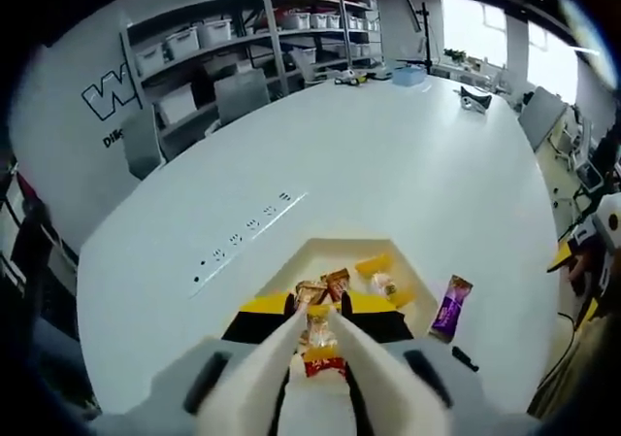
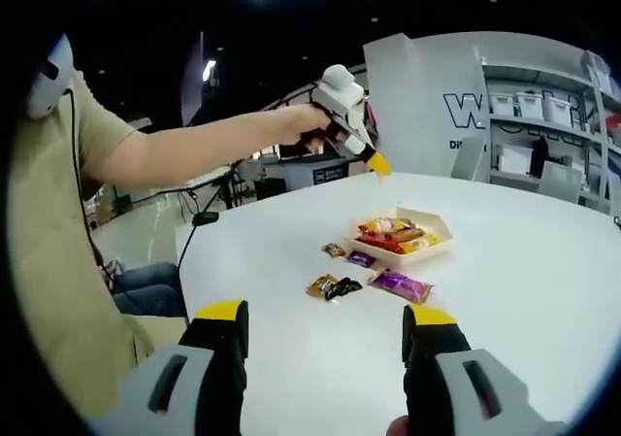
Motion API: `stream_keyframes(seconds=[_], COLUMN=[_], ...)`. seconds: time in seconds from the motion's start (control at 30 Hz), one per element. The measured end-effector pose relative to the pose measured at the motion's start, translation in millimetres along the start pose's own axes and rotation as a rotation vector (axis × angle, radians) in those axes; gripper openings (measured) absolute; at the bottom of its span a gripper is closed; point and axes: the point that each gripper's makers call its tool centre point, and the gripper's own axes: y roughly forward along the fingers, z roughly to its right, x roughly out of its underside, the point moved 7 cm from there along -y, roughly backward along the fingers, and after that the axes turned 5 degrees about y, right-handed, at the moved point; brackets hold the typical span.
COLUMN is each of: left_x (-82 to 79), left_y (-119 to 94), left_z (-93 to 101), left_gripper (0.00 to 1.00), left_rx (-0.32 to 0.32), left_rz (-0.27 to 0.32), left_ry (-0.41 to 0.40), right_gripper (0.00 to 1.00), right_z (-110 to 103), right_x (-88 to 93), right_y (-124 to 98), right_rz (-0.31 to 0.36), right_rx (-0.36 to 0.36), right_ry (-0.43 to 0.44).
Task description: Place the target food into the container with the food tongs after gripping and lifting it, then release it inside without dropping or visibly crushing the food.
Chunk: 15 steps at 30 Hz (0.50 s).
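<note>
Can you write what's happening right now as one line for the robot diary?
left gripper: shut on snack packet, above container | right gripper: open, empty | loose snacks: on table

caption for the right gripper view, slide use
Left gripper held above a snack-filled tray; loose wrapped snacks lie beside it on the table.

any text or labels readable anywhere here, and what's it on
"W": the large outlined logo on the white wall, cut off by the shelving; the rest is hidden.
"Di": start of the smaller line under that logo; the remainder is too blurred to read.
Snack packets in the tray and on the table: print too small to read.
</note>
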Motion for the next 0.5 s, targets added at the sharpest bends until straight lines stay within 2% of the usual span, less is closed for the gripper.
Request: stream_keyframes(seconds=[0.5], left_x=[5.9], left_y=[-25.3], left_z=[14.1], left_gripper=[0.19], left_rx=[0.025], left_rz=[0.014], left_ry=[0.007], right_gripper=[0.62], right_z=[-3.5], right_x=[1.3], right_y=[2.5], right_rz=[-0.003], right_rx=[-0.009], right_ry=[-0.002])
